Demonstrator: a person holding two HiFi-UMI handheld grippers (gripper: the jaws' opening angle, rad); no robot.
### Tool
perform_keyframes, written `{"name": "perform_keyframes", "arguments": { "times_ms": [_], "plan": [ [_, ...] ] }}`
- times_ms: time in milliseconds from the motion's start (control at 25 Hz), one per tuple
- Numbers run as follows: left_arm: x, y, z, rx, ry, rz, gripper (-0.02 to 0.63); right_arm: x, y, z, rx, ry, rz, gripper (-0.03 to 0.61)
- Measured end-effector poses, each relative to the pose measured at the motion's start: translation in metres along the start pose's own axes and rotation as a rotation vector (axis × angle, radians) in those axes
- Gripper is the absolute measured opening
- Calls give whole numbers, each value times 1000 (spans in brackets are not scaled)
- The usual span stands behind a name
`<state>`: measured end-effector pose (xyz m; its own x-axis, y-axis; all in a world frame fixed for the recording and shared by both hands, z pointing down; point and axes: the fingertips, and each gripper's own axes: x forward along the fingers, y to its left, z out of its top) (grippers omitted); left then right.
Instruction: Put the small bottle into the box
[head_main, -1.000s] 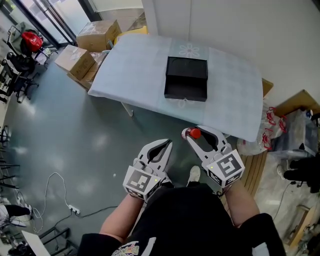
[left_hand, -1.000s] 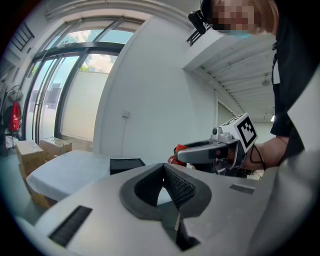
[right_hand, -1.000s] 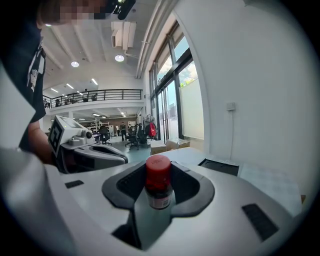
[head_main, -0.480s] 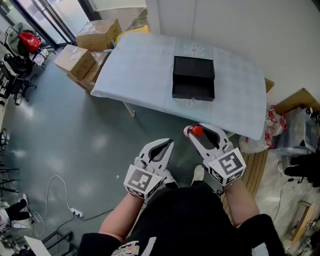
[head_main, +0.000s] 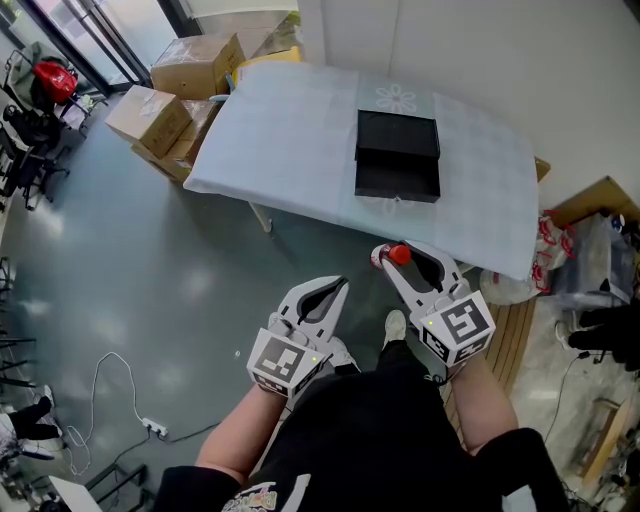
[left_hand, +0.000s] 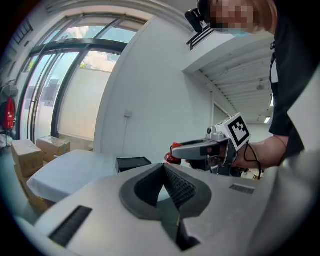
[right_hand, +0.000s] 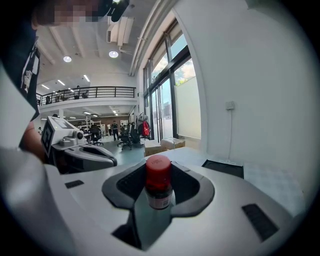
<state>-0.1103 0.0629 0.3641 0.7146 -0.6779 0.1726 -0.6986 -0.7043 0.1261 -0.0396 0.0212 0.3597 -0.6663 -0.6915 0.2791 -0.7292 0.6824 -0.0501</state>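
Observation:
A small bottle (right_hand: 158, 182) with a red cap (head_main: 399, 254) stands upright between the jaws of my right gripper (head_main: 400, 258), which is shut on it; the same gripper (left_hand: 192, 149) shows at mid-right in the left gripper view. The black box (head_main: 397, 155) lies open on a white-clothed table (head_main: 290, 130) ahead, well beyond both grippers; it appears small as the box (left_hand: 132, 163) in the left gripper view and as the box (right_hand: 223, 167) in the right gripper view. My left gripper (head_main: 325, 296) is shut with nothing in it, held low beside the right one.
Cardboard boxes (head_main: 175, 85) are stacked on the floor left of the table. Plastic bags (head_main: 560, 262) and clutter sit to the right near the wall. A white power strip (head_main: 150, 424) with its cable lies on the grey floor at lower left.
The table and box have drawn slightly nearer and shifted right in the head view. Both grippers keep their pose, the right one still holding the bottle.

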Motion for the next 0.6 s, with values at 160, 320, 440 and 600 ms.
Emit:
{"name": "perform_keyframes", "arguments": {
  "times_ms": [160,320,440,600],
  "plan": [
    [9,7,-2,-1,-10,-1,8,10,-11,-1,0,6,6,152],
    [28,12,-2,-6,-9,19,9,19,-32,-2,0,10,28,152],
    [50,15,0,-12,-11,41,8,26,-53,-3,2,20,54,152],
    [80,21,5,-29,11,70,8,37,-84,-6,5,38,81,152]
  ]
}}
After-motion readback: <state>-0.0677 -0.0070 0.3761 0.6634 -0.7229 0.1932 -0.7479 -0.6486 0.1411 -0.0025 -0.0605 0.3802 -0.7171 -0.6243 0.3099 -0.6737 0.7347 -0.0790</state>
